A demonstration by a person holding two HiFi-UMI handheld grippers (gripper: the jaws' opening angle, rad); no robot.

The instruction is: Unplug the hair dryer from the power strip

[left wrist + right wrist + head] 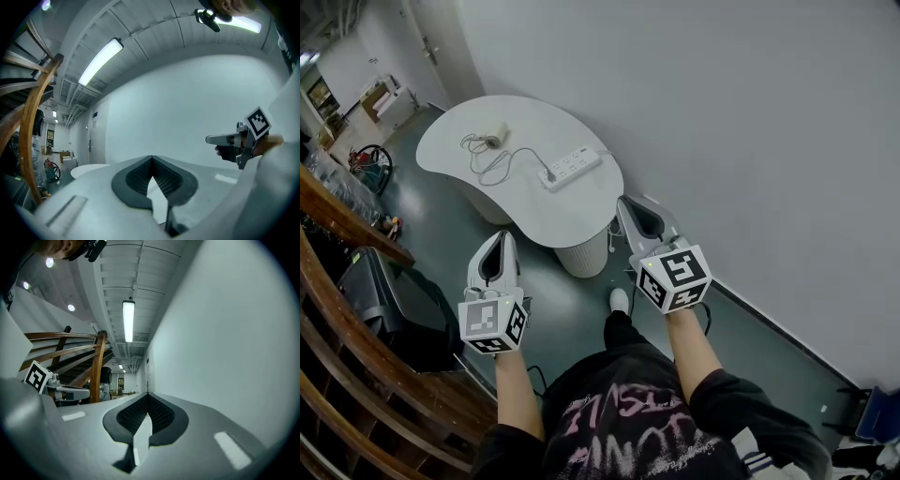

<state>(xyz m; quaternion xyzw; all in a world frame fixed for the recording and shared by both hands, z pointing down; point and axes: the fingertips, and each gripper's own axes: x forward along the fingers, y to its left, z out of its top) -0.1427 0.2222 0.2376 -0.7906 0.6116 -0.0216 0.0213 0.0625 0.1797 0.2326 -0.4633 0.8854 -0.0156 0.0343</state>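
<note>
Standing well back from the tabletop (450, 141), the person holds the left gripper (503, 235) closed and empty, while the hair dryer (494, 134) lies on the far side, its cord running to the power strip (572, 167). The right gripper (627, 202) is closed on nothing too. Best to step in, pin the strip, and pull the plug (549, 174) straight out.
</note>
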